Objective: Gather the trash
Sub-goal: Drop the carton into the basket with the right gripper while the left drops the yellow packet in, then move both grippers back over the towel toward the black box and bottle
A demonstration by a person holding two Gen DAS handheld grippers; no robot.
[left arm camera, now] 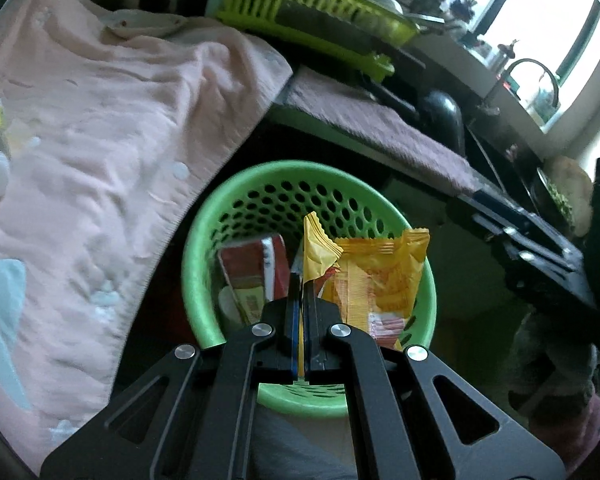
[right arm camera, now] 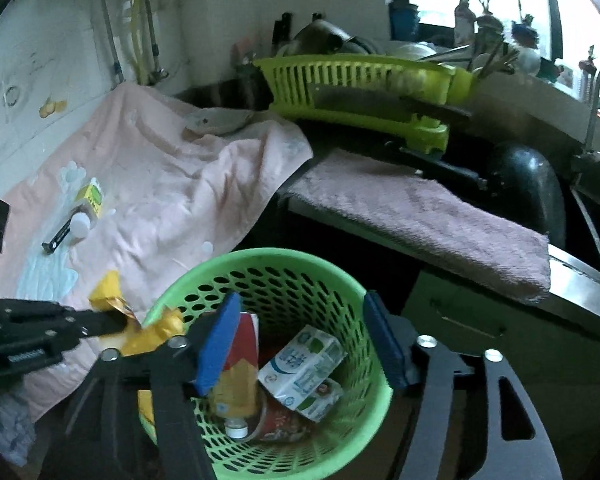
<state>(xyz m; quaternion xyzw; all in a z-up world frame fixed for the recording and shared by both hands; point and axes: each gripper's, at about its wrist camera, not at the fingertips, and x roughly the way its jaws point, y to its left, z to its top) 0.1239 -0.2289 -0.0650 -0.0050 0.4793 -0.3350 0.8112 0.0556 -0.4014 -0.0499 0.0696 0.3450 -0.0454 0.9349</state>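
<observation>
A green perforated trash basket (left arm camera: 204,248) (right arm camera: 364,292) stands below the counter edge. My left gripper (left arm camera: 300,280) is shut on a yellow-orange snack wrapper (left arm camera: 380,276) and holds it over the basket; it also shows in the right wrist view (right arm camera: 112,312) with the wrapper (right arm camera: 148,330) at the basket's left rim. My right gripper (right arm camera: 300,340) is open and empty, its blue pads straddling the basket's mouth. Inside lie a white milk carton (right arm camera: 304,364), a red and yellow packet (right arm camera: 242,360) (left arm camera: 256,268) and a small bottle (right arm camera: 236,428).
A pink towel (right arm camera: 160,184) covers the counter at left, with a small yellow carton (right arm camera: 92,196), a white cap (right arm camera: 80,224) and a dark stick (right arm camera: 56,240) on it. A mauve towel (right arm camera: 420,208), a lime dish rack (right arm camera: 360,80) and a sink faucet (right arm camera: 592,92) lie beyond.
</observation>
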